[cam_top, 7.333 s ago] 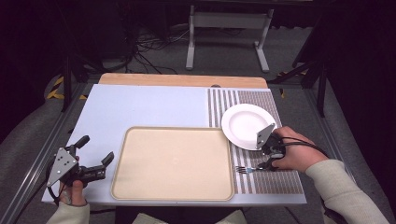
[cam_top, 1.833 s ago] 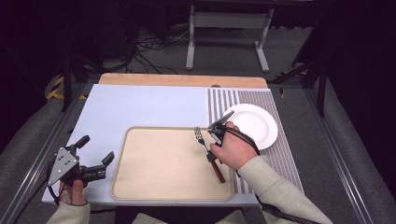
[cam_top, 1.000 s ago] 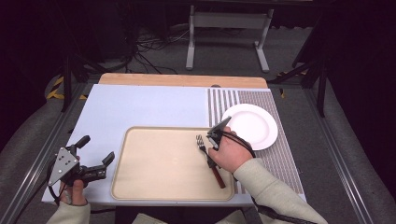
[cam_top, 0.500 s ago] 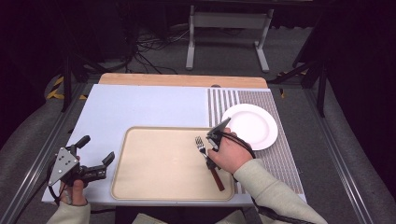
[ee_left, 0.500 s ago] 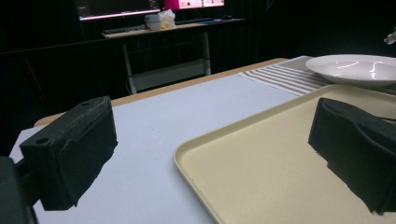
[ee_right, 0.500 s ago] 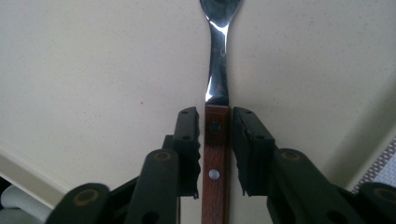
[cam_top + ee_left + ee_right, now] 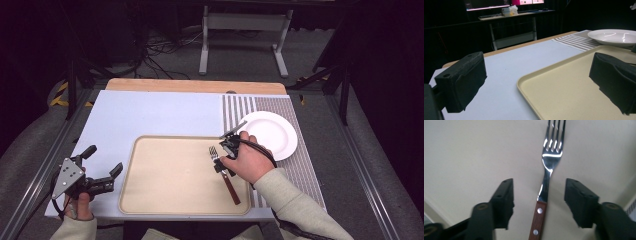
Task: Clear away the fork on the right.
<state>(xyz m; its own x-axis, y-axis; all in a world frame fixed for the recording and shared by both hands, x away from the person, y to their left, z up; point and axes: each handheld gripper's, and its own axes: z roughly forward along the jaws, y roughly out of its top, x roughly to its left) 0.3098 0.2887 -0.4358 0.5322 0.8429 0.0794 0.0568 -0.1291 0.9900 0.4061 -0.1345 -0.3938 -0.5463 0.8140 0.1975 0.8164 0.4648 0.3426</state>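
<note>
Right gripper is hovering over the tan tray, jaws spread wide, nothing clamped. Its own view is showing what the high view blurs: the fork lying flat between the jaws, tines toward the top of frame, wood handle riveted, apparently touching neither jaw. From above, the hand is hiding part of the fork; handle running toward lower right. Left gripper is sitting lower left, jaws apart, empty. Its view is catching the white plate at upper right, cut off by the frame edge, on the striped mat.
</note>
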